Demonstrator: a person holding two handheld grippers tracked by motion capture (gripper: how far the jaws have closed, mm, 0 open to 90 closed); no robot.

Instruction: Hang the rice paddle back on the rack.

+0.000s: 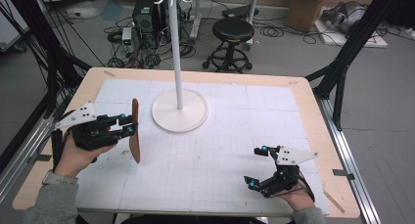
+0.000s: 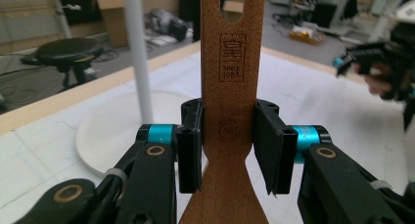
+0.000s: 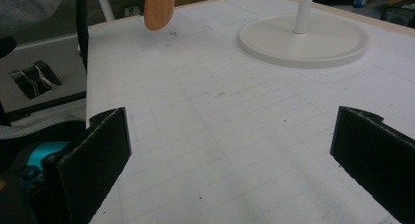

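Spatula (image 2: pixel 227 87) clamped mid-handle in left tongs (image 2: pixel 228 145) | right tongs (image 1: pixel 256 168) agape, apart

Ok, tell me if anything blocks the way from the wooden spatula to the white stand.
Nothing visible does. The left gripper holds the wooden spatula by its neck, just left of the white stand, with bare mat between them. The right gripper sits open, far off to the right.
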